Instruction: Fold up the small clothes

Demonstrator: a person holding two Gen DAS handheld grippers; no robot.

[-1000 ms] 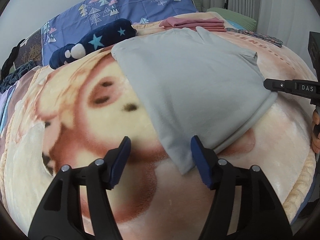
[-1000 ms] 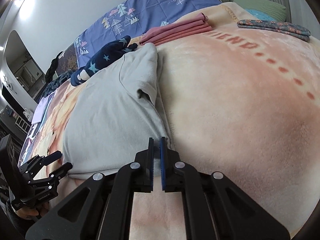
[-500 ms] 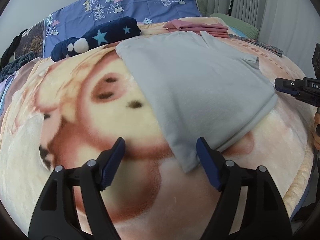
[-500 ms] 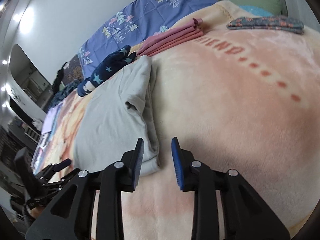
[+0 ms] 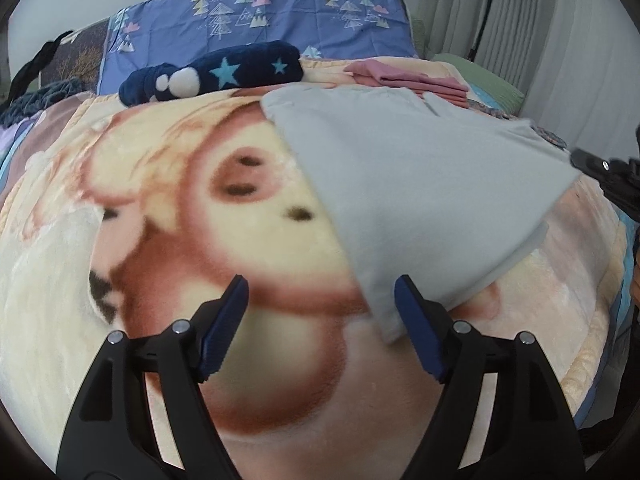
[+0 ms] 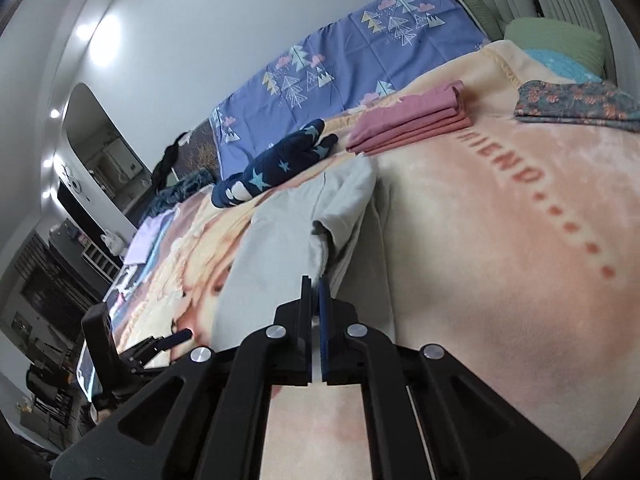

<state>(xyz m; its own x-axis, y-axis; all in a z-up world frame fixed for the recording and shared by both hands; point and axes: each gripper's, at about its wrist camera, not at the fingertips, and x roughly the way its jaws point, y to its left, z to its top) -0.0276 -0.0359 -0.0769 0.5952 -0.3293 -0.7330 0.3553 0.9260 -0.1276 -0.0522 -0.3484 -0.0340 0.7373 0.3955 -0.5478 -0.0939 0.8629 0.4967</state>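
A pale grey garment (image 5: 420,184) lies folded over on a plush blanket (image 5: 180,208) printed with a cartoon face. My left gripper (image 5: 320,284) is open just above the blanket. The garment's near corner lies just inside its right finger (image 5: 412,312), and neither pad presses on it. In the right wrist view my right gripper (image 6: 315,280) is shut on the grey garment's (image 6: 280,248) side edge and holds that edge raised off the layer beneath. The right gripper's tip (image 5: 580,158) shows at the garment's right corner. The left gripper (image 6: 176,336) shows low at the left.
A navy star-print plush (image 5: 224,70) and a folded pink stack (image 6: 408,120) lie behind the garment. A folded floral piece (image 6: 576,100) and a green pillow (image 6: 552,40) sit at the far right. The bed's edge (image 5: 600,368) runs close on the right.
My right gripper opened, then shut on the garment's side edge and rose with it. My left gripper's jaws spread wider and it shifted a little along the blanket.
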